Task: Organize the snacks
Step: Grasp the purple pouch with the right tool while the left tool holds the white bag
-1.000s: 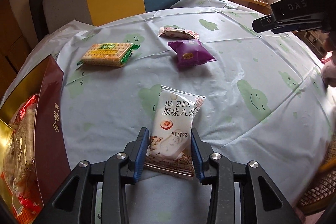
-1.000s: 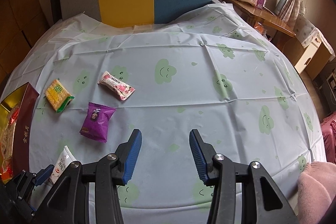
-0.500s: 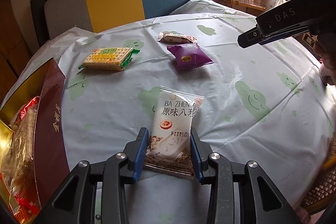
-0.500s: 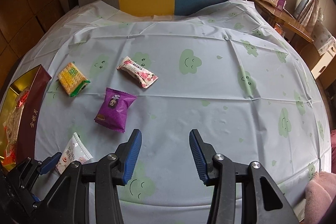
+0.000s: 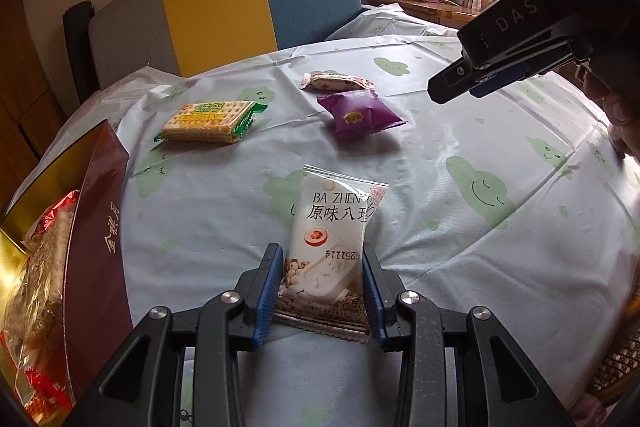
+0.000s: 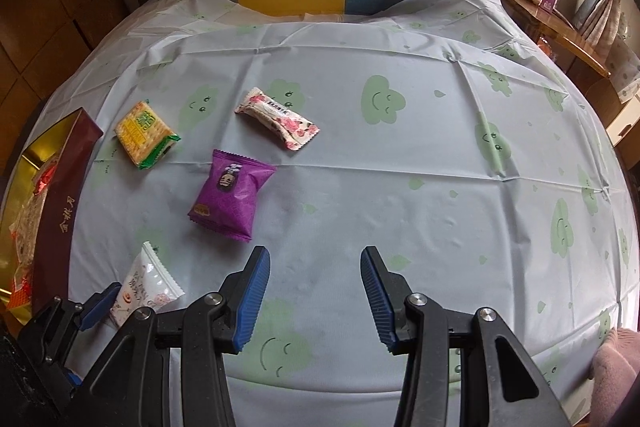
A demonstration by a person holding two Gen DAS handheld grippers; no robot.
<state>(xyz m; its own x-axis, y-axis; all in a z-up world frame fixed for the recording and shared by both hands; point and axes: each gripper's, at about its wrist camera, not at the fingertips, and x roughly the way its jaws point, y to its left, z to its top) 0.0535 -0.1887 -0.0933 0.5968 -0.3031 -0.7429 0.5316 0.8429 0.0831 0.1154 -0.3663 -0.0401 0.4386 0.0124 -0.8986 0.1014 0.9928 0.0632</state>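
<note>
Left tool [image 5: 322,289] gripping white packet [image 5: 334,227]

Left tool [image 5: 323,287] angles down, pads pressing its load; right tool [image 6: 316,291] hangs apart, empty.

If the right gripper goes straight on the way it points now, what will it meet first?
Most likely the bare tablecloth: nothing lies between the open fingers of the right gripper. The purple packet sits just left of that line.

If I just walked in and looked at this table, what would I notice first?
Probably the white snack packet pinched in the left gripper near the table's front edge. Beyond it lie a bright purple packet, a yellow cracker pack and a pink flowery wrapper. A dark red box with gold lining sits at the left.
</note>
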